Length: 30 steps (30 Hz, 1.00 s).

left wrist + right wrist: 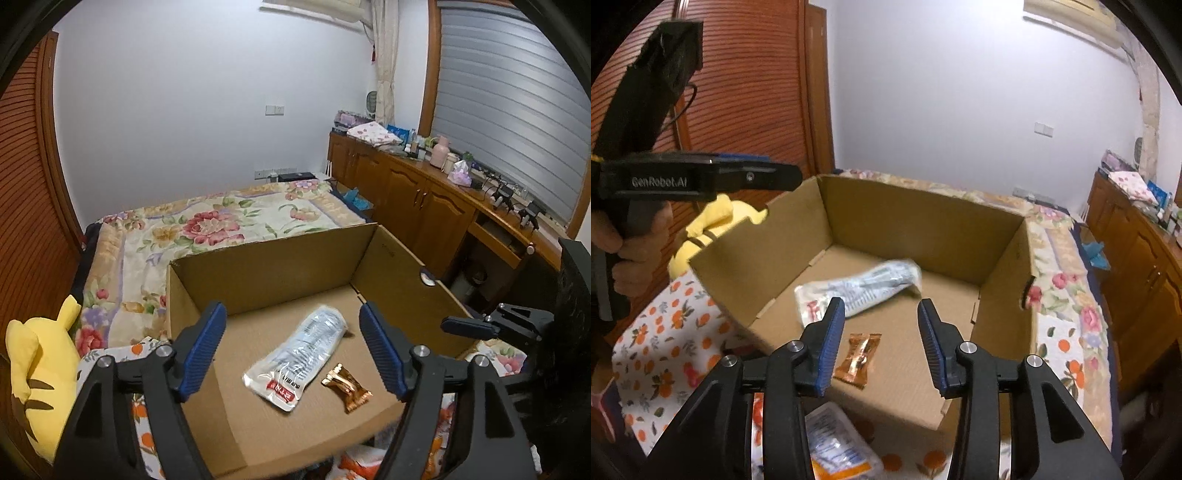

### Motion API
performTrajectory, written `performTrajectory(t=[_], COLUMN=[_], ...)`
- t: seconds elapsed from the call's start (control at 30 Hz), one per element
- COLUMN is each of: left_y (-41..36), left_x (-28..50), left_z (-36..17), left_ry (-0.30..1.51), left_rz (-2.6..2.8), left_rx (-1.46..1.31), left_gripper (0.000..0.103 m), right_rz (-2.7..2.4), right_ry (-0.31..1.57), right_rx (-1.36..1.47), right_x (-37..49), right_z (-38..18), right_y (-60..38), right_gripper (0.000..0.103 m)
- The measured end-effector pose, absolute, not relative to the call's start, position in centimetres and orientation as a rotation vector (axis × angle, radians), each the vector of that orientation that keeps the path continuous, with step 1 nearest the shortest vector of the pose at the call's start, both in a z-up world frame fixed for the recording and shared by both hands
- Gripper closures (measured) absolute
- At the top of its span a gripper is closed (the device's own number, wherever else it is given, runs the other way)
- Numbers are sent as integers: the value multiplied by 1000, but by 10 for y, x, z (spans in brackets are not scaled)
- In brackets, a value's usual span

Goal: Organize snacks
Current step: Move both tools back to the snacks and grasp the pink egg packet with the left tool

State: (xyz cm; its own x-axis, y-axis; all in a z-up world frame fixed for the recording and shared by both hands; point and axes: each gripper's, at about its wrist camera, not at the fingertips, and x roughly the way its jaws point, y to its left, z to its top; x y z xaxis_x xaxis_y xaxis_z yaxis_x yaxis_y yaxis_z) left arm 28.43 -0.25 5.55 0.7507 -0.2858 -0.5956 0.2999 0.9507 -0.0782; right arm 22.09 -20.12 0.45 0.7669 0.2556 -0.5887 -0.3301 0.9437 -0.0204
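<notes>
1. Here we are looking down into an open cardboard box [258,258] sitting on a bed [207,221] with a floral cover.
2. We are seeing a long white snack pack [301,360] lying flat on the box floor, and a small brown sweet wrapper [346,388] lying just beside its nearer end, apart from it.
3. We are holding the left gripper [291,354] over the near edge of the box; its jaws are standing wide apart and gripping nothing, with the white pack and the wrapper lying below and between them in the left wrist view.
4. We are holding the right gripper [882,343] over the same box; its jaws are standing partly open and empty, with the wrapper [857,359] showing just below the left jaw and the white pack [860,291] lying beyond the tips.
5. We are also seeing another white packet [838,450] lying outside the box on the orange-patterned cloth [665,350], below the right gripper.
6. A yellow plush toy [40,365] is resting left of the box.
</notes>
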Motion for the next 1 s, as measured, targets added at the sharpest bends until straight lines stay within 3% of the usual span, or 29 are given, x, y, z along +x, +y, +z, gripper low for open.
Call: performTrajectory(t=[0.17,0.4,1.0], left_y=[-2,-3,-1], left_x=[247,194,139], left_z=[61,52,-28], left_ry=[615,591,706], left_rz=[-337,-358,-356], left_rx=[28,34,29], left_gripper=[24,12,12], right_rz=[285,233,148], right_ry=[586,588,756], right_rx=[-116,-97,-83], right_x=[188,146,109], right_z=[16,12,-66], right_y=[-204,-208,-228], right_gripper=[56,49,47])
